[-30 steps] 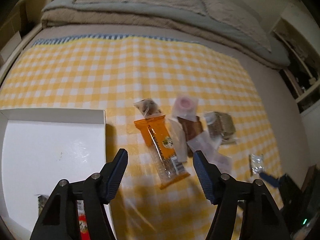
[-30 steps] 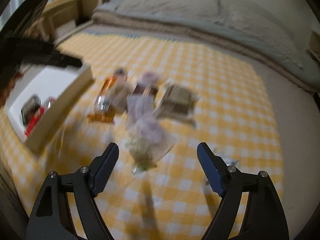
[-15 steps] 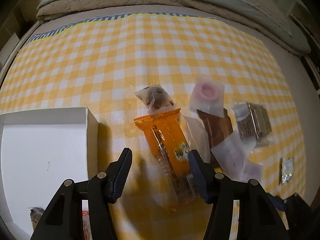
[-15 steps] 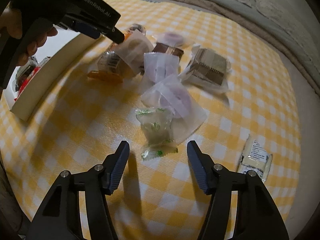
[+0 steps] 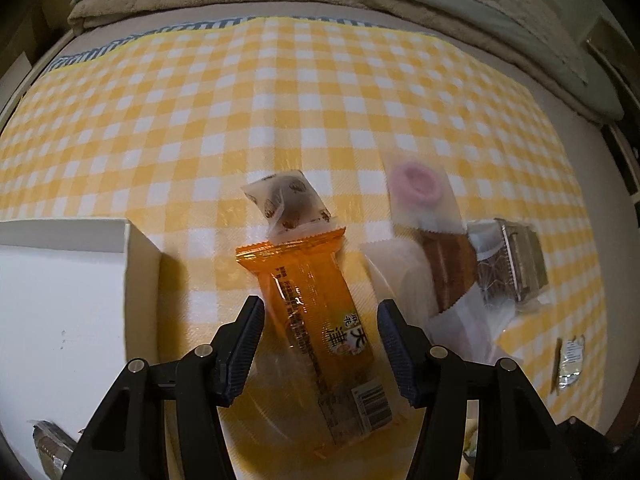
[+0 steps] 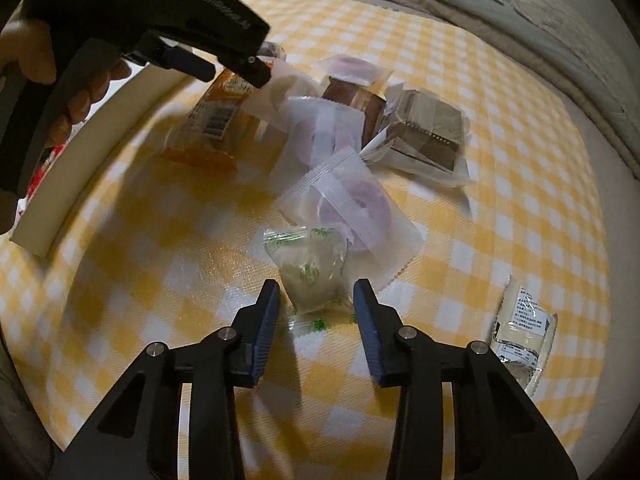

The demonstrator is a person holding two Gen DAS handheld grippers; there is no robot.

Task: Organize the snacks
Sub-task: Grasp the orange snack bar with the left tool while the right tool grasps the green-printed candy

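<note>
A long orange snack packet (image 5: 320, 312) lies on the yellow checked cloth. My left gripper (image 5: 320, 312) is open with its jaws on either side of the packet's middle. The packet also shows in the right wrist view (image 6: 216, 116) under the left gripper (image 6: 236, 68). My right gripper (image 6: 316, 300) is open with its jaws astride a small clear packet with green print (image 6: 310, 270). A white box (image 5: 60, 300) stands to the left and holds a few snacks.
Other wrapped snacks lie in a heap: a clear packet with brown pieces (image 5: 286, 200), a pink ring sweet (image 5: 418, 184), a brown bar (image 5: 446, 268), a silver-brown block (image 6: 424, 132), purple ring sweets (image 6: 352, 200). A small white packet (image 6: 520, 328) lies apart at the right. Bedding lies beyond the cloth.
Both grippers have moved down and forward. The left one now straddles the orange packet, the right one straddles the green-print packet. Both jaws have narrowed somewhat.
</note>
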